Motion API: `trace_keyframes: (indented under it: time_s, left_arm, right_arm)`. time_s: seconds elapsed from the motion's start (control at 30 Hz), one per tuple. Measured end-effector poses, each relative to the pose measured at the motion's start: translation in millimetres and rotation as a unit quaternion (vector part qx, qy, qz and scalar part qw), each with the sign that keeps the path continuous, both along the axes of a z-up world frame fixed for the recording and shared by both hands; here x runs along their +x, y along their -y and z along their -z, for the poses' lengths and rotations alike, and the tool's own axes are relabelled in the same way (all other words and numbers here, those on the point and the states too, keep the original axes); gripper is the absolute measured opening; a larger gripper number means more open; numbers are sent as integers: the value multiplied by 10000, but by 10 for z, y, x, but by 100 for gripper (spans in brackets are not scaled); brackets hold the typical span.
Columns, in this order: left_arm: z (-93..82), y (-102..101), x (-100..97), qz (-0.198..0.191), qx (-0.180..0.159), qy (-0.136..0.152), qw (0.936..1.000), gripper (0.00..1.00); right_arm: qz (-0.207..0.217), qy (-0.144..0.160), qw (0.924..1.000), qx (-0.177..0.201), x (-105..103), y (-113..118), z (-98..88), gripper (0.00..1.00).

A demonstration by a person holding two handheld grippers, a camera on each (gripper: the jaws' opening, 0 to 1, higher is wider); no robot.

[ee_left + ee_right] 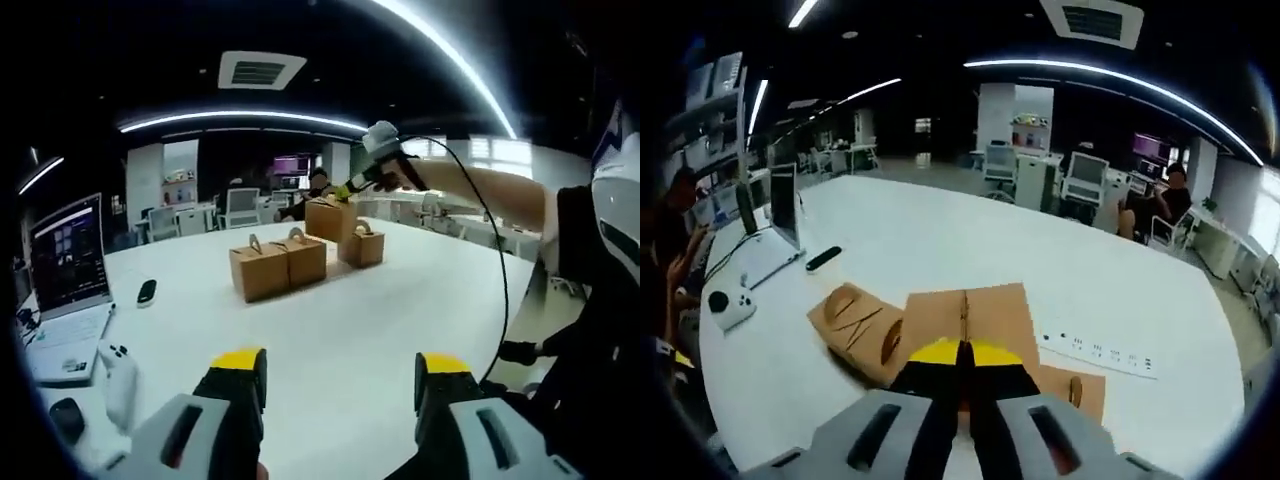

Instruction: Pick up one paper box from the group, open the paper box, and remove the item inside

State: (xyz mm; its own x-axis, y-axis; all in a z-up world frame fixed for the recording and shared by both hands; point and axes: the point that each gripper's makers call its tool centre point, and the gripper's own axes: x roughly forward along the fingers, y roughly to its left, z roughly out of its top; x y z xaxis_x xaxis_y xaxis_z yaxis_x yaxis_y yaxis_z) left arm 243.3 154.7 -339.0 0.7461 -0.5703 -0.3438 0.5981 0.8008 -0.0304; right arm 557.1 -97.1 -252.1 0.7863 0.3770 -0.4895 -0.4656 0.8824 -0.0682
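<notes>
Lifted paper box (329, 217) hangs above the far part of the white desk (340, 330), held up by the right gripper (352, 186) that enters the left gripper view from the right. In the right gripper view the same box (970, 318) sits right under the camera, top flaps seen from above, and the right gripper (961, 375) has its yellow-tipped jaws pressed together, clenched on the box's top edge at the middle seam.

Three more brown boxes rest on the desk below and around it: two touching side by side, front box (259, 271) and the one behind it (302, 257), each with an arched handle on top, plus a smaller one (362, 245) just beside them to the right. From above, one neighbour (853, 325) shows to the left of the held box and another (1073, 390) at lower right.

Left gripper (340, 375) is low and near, jaws wide apart, released, nothing between them, well apart from the boxes.

Desk edge, left side: open laptop (66, 280), black remote (146, 292), white game controller (120, 375), black mouse (66, 415). A power strip (1100, 352) lies flat on the desk. A person's arm (500, 192) reaches in behind the right gripper, black cable (497, 250) trailing down. A seated person (1160, 208) and office chairs in the background.
</notes>
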Motion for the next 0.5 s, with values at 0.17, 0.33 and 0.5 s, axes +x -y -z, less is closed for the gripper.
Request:
trace_keyframes:
  time_s: [0.17,0.33,0.5]
  left_arm:
    - [-14,73,-24,71,4,27,10000,60]
    - [-24,101,-54,98,18,43,9999,60]
    - [-25,119,-69,102,29,37,9999,60]
  right_arm:
    - [-417,146,9990,-73,-268,-63,-120,2]
    - [-1007,130,9948,-100,-640,-146,-114,2]
    - [-1478,89,9889,-99,-959,-202,-66,2]
